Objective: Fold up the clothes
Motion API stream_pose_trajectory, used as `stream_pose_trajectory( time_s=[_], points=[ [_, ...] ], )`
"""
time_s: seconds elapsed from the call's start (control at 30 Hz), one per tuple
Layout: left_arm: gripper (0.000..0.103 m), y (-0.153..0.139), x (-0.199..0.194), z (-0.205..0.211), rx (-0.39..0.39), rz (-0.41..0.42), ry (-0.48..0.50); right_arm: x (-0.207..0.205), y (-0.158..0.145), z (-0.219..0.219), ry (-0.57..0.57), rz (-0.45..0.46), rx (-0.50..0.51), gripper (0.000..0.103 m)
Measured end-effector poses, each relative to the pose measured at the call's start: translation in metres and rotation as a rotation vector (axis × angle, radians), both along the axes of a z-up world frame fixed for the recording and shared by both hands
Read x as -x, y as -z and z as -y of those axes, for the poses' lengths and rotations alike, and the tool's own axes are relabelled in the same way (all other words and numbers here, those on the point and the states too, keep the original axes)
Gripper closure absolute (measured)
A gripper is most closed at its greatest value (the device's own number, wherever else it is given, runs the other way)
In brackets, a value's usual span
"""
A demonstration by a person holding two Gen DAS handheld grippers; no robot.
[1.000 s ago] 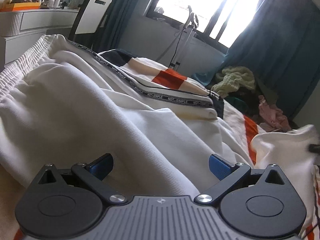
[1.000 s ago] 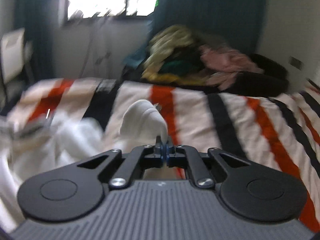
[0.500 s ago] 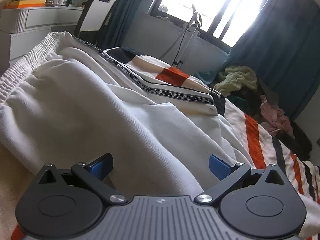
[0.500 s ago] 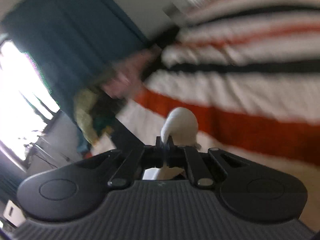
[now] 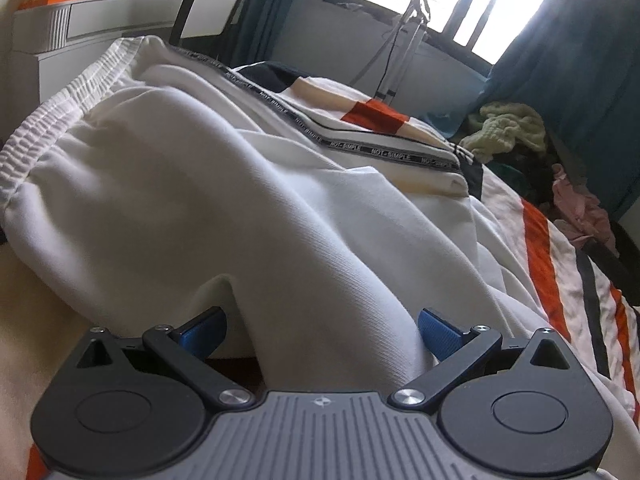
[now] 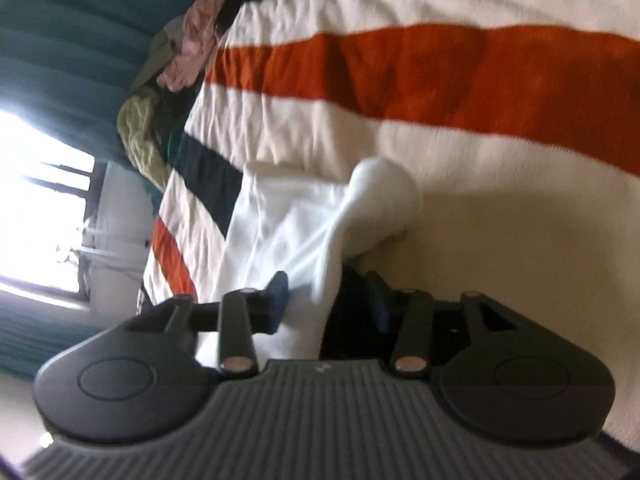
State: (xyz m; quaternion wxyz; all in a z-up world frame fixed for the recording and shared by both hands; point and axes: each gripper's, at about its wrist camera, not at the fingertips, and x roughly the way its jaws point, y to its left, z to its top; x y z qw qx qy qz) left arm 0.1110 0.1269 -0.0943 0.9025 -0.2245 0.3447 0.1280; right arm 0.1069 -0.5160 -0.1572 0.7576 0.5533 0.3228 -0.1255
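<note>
White sweatpants (image 5: 224, 184) with an elastic waistband (image 5: 48, 120) and a black lettered side stripe (image 5: 360, 148) lie spread across the striped bed. My left gripper (image 5: 322, 332) is open low at the near edge, and a fold of the white cloth runs between its blue pads (image 5: 440, 338). In the rolled right wrist view, my right gripper (image 6: 328, 296) stands open. A bunched end of the white fabric (image 6: 376, 196) rests on the bedspread just ahead, and cloth still drapes between its fingers.
The bedspread (image 6: 480, 68) has orange, black and cream stripes. A heap of clothes (image 5: 516, 136) sits at the bed's far end under teal curtains (image 5: 592, 60). A white dresser (image 5: 100, 16) and a chair (image 5: 216, 0) stand at the back left.
My right gripper has rolled sideways, dropped to the bedspread and opened, letting go of the white fabric end. The left gripper has moved slightly forward, still open.
</note>
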Motion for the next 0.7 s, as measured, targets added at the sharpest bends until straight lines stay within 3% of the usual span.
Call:
stream_pose_trajectory(
  time_s=[0.23, 0.37, 0.5, 0.63, 0.7],
  points=[
    [0.000, 0.002, 0.001, -0.005, 0.040, -0.013, -0.010, 0.003, 0.011, -0.004, 0.012, -0.004, -0.115, 0.057],
    [0.000, 0.000, 0.007, -0.017, 0.104, -0.005, -0.043, 0.010, 0.010, -0.004, 0.050, -0.015, -0.107, 0.057],
    [0.000, -0.002, 0.035, -0.057, 0.271, 0.024, -0.156, 0.018, 0.007, -0.003, 0.133, -0.014, -0.086, 0.057],
    [0.001, 0.013, 0.063, -0.112, 0.499, -0.030, -0.342, 0.032, 0.005, 0.003, 0.248, 0.002, -0.071, 0.058],
    [0.003, 0.020, 0.068, -0.130, 0.600, -0.008, -0.410, 0.037, 0.009, 0.009, 0.285, 0.009, -0.088, 0.058]
  ],
)
